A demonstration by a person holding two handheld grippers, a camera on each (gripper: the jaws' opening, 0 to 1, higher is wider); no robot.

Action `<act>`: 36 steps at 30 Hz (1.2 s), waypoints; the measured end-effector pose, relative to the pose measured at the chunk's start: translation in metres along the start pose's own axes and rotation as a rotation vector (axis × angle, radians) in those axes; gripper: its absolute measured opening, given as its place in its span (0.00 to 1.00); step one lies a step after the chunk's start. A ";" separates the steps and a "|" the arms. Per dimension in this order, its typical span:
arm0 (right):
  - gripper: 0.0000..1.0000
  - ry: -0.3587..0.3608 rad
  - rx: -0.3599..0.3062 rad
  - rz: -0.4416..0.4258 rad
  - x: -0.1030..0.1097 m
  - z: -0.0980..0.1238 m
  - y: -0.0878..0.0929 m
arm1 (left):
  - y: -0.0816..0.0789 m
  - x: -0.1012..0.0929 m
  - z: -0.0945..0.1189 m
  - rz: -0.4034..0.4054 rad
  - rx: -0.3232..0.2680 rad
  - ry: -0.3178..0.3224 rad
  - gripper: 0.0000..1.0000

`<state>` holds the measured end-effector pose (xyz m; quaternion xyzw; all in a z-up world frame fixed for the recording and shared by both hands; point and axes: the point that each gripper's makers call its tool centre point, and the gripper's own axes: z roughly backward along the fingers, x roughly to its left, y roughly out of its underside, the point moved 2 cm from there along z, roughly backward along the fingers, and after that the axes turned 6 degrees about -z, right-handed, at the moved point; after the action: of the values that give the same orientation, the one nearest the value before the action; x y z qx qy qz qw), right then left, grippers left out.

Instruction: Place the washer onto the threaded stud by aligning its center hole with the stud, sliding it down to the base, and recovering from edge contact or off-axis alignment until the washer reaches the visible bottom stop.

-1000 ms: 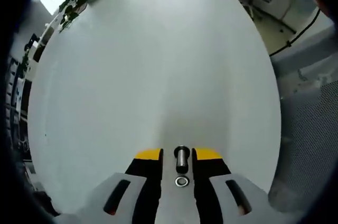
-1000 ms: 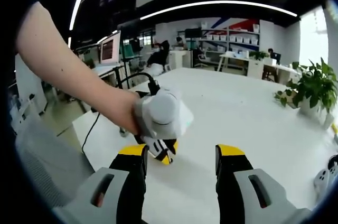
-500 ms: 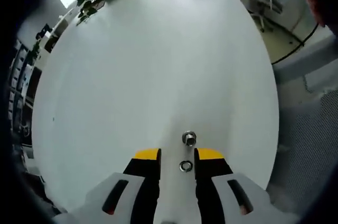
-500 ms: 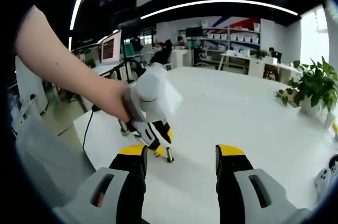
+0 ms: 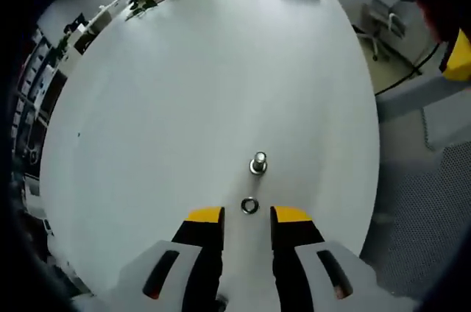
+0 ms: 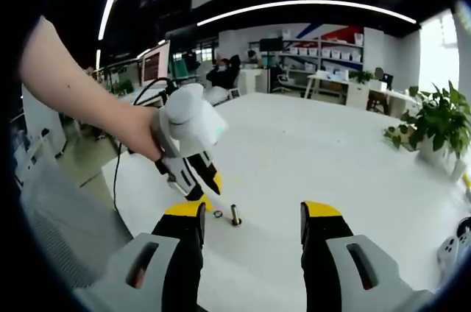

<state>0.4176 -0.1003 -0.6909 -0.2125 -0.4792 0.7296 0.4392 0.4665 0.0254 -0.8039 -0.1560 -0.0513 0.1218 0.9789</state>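
The washer (image 5: pixel 250 206) lies flat on the white bench (image 5: pixel 184 91), just past the tips of the left hand-held gripper (image 5: pixel 246 216) and in line with the gap between its jaws. The stud (image 5: pixel 258 163) stands upright a little farther on, pointing straight up. The left hand-held gripper is open and holds nothing; it is the nearer one. The right hand-held gripper (image 6: pixel 252 216) is open too, farther back. Around is an office with a plant (image 6: pixel 434 124).
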 end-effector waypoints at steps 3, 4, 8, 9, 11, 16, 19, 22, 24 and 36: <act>0.55 0.002 -0.003 0.004 0.000 0.000 -0.001 | 0.006 -0.005 0.001 0.014 -0.006 0.002 0.23; 0.55 0.002 -0.003 0.004 0.000 0.000 -0.001 | 0.008 -0.007 0.002 0.016 -0.005 0.004 0.23; 0.55 0.005 0.001 0.007 -0.001 0.000 0.000 | 0.017 -0.016 0.003 0.034 -0.002 0.023 0.23; 0.55 0.006 0.002 0.006 0.000 0.000 0.000 | 0.019 -0.019 0.003 0.041 -0.001 0.029 0.23; 0.55 0.007 0.002 0.005 -0.001 0.000 0.000 | 0.022 -0.025 0.003 0.045 -0.001 0.034 0.22; 0.55 0.007 0.003 0.004 -0.001 0.000 0.000 | 0.033 -0.039 -0.003 0.057 0.016 0.058 0.22; 0.55 0.005 0.004 0.009 0.000 0.000 0.000 | 0.038 -0.045 -0.006 0.054 0.029 0.065 0.22; 0.55 0.006 0.009 0.014 0.000 0.000 0.001 | 0.043 -0.049 -0.008 0.050 0.040 0.068 0.22; 0.55 0.009 0.008 0.014 -0.001 0.000 0.001 | 0.046 -0.051 -0.010 0.055 0.041 0.070 0.22; 0.55 0.009 0.012 0.022 0.000 -0.001 0.001 | 0.052 -0.058 -0.017 0.081 0.030 0.045 0.23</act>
<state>0.4174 -0.0998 -0.6925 -0.2185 -0.4703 0.7364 0.4344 0.4011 0.0537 -0.8400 -0.1462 -0.0209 0.1586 0.9762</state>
